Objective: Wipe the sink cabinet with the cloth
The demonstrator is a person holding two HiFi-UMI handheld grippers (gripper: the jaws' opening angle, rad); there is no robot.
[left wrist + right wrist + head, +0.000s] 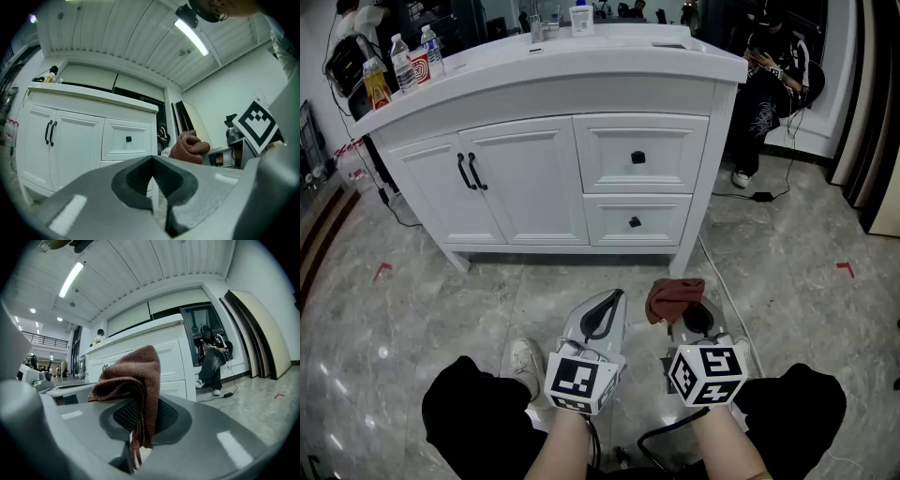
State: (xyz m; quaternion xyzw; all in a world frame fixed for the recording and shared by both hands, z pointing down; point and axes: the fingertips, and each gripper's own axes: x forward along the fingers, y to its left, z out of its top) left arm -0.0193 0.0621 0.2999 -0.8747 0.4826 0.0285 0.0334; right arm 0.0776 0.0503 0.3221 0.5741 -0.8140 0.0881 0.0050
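Closest to me, my left tool (152,161) has its jaws pressed together with nothing between them. Beside it, my right tool (140,420) is clamped on the brown-red cloth (133,376), which bunches above the jaws and hangs down between them. I hold both low over the marble floor (787,253), well apart from the white sink cabinet (534,178) ahead, its doors and drawers closed. Bottles (412,58) stand at the counter's (609,52) left end. A person (769,84) sits beyond the right corner
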